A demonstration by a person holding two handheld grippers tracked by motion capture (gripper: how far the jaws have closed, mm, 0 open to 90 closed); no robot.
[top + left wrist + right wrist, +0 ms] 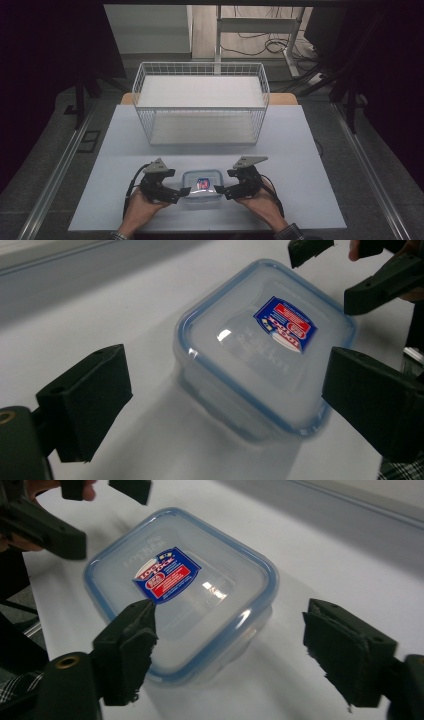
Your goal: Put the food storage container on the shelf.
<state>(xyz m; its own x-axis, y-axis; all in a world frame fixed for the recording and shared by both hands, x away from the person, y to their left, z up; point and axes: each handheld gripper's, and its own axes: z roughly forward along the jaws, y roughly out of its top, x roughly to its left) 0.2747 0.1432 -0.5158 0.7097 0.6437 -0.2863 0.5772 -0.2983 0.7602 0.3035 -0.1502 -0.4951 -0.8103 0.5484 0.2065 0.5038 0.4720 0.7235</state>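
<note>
Approaching the box (202,185) from both sides is the step in hand. The box, a clear plastic container with a blue-rimmed lid and a red-and-blue label, sits on the desk (300,150) at the lower centre of the high view, between the two grippers and in front of the wire basket (201,102), which stands well apart at the upper centre.

The left gripper (179,192) lies at the box's left edge, the right gripper (220,190) at its right edge. In the left gripper view, the fingers (85,402) stand wide open, with the box at the centre of the frame between them and nothing held. In the right gripper view, the fingers (125,650) are likewise spread wide; one overlaps the lid's near rim in the frame, but contact cannot be confirmed.

Judged from this layout, the grasp is not yet made. The next move calls for bringing each pair of fingers level with the box's side walls or lid edge, then closing evenly from both sides. The smooth plastic may slip, so a square, symmetrical grip is advisable before any lift toward the basket.
</note>
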